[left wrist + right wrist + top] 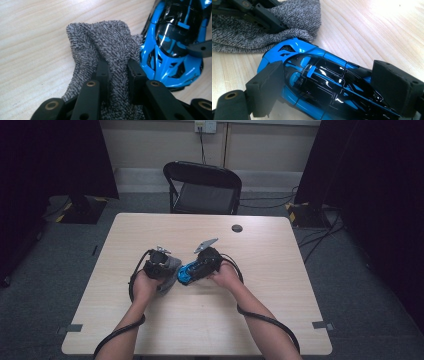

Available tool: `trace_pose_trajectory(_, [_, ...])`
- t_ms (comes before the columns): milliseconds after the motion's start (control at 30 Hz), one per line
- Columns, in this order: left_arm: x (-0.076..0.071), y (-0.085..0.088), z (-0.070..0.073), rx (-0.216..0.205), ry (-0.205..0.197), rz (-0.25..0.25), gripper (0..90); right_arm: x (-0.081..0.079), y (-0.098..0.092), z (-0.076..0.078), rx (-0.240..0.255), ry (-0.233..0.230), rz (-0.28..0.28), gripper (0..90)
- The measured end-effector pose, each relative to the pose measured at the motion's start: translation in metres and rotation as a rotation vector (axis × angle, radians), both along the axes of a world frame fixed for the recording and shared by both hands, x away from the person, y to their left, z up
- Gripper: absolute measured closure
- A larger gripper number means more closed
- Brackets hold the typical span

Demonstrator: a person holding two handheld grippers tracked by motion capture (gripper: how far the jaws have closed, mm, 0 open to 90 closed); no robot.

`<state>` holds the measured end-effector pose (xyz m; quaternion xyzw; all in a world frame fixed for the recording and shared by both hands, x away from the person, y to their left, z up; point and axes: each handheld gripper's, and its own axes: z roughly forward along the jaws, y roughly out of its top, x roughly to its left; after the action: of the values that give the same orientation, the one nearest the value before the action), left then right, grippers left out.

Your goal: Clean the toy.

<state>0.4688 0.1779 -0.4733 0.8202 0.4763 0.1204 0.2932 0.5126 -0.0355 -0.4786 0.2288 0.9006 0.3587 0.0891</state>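
A grey knitted cloth [110, 42] lies bunched on the wooden table [150, 320], and my left gripper [118, 72] is shut on a fold of it. Right beside the cloth sits a blue and black toy car [322, 82], its nose touching the cloth's edge [294, 17]. My right gripper [329, 87] has a jaw pressed against each side of the car. In the high view the left gripper [159, 262] with the cloth [171, 272] and the right gripper [204, 261] with the car [186, 275] meet near the table's middle.
A small black round disc [237, 228] lies near the table's far edge. Behind the table stands a black folding chair [202, 187]. Cables [320, 237] run over the grey floor at the right, and dark curtains hang on both sides.
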Motion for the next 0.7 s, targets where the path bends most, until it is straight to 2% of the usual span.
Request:
trace_pose_trajectory(267, [-0.005,0.002,0.000,-0.023,0.008,0.005,74.6,0.000,0.001,0.000,0.002,0.001,0.000,11.4])
trace_pose_trajectory(700, [-0.013,0.004,0.000,-0.026,0.009,0.003,74.8,-0.001,0.002,0.000,-0.002,0.002,0.002,11.4])
